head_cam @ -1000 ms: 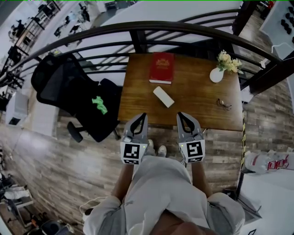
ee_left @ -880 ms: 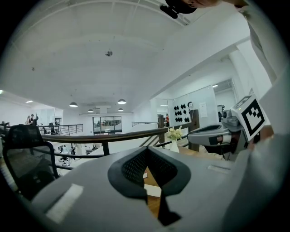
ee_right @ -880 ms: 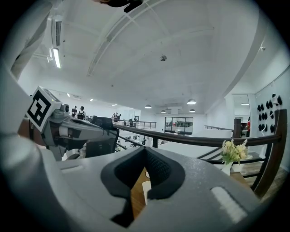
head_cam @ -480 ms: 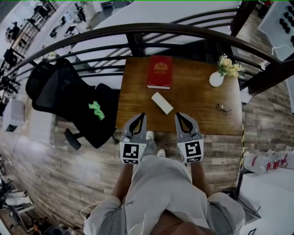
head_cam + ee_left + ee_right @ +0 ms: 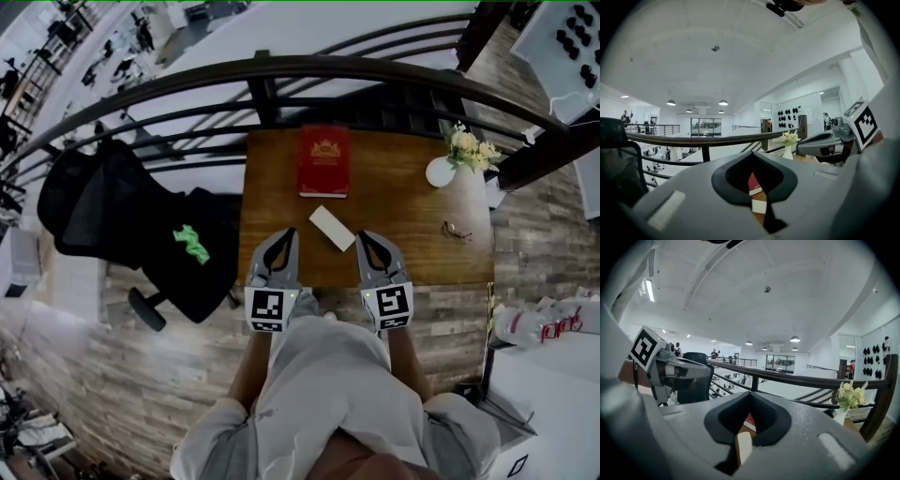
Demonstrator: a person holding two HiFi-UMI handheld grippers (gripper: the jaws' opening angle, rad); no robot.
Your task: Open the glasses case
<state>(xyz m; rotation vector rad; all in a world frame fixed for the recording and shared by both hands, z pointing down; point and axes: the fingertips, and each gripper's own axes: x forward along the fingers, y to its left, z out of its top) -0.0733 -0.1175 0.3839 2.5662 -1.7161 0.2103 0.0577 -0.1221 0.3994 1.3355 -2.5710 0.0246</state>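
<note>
Closer now to the white glasses case (image 5: 332, 228), left gripper (image 5: 290, 232) and right gripper (image 5: 361, 234), both clenched empty, overhang the wooden table (image 5: 422, 258); curved railing (image 5: 281, 67) at top

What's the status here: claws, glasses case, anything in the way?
Left claw and right claw shut, empty, over the table near edge. Glasses case closed, untouched, just ahead between them. Nothing in the way.

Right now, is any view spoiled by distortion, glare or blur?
Head view: wide-lens bending curves the railing; the table is evenly lit, glasses case sharp. Left gripper view and right gripper view: fisheye, black corners, bright ceiling, soft close foreground.
</note>
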